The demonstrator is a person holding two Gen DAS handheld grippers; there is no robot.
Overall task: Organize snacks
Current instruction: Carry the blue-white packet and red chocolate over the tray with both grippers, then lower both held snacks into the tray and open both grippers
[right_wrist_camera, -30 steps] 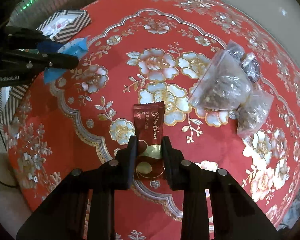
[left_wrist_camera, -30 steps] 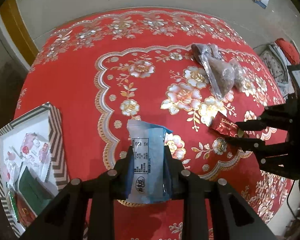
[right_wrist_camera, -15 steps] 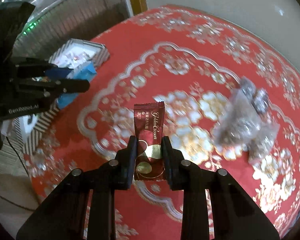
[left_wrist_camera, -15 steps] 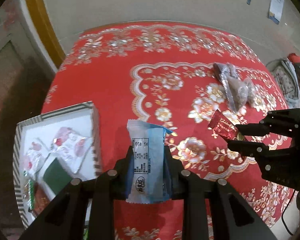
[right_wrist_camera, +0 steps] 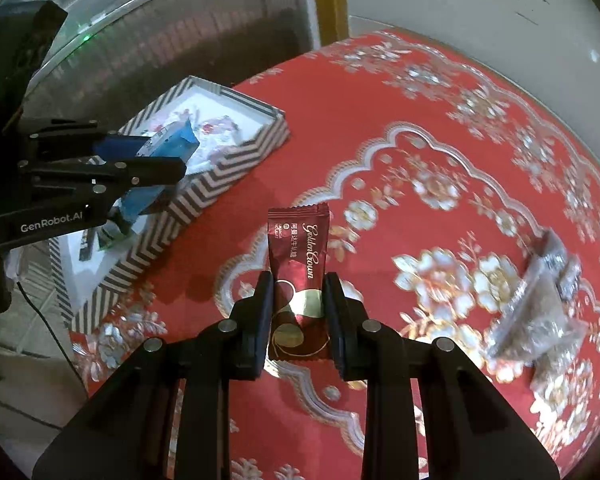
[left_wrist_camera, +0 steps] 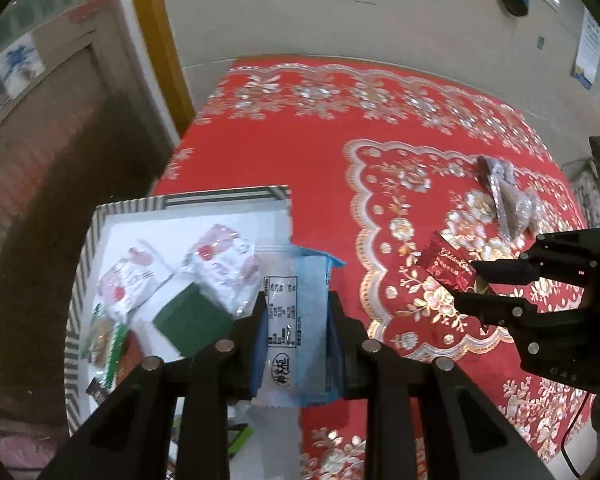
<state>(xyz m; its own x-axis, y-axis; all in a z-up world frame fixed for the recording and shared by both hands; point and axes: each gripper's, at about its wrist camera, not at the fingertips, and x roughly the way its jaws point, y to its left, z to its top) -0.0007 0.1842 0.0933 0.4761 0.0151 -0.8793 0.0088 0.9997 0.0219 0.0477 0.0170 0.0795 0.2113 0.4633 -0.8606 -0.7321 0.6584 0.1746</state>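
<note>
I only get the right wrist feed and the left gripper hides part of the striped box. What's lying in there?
Observer: The left wrist view shows the striped box holding two pink-and-white packets, with a dark green pack beside them.
Operator: What does the blue packet look like from the front?
Observer: The blue packet has a white panel with a black printed label, clamped in the left gripper.
Operator: Is my right gripper visible there?
Observer: Yes, the right gripper is at the right, clamping the red Golden Crown packet above the red tablecloth.
</note>
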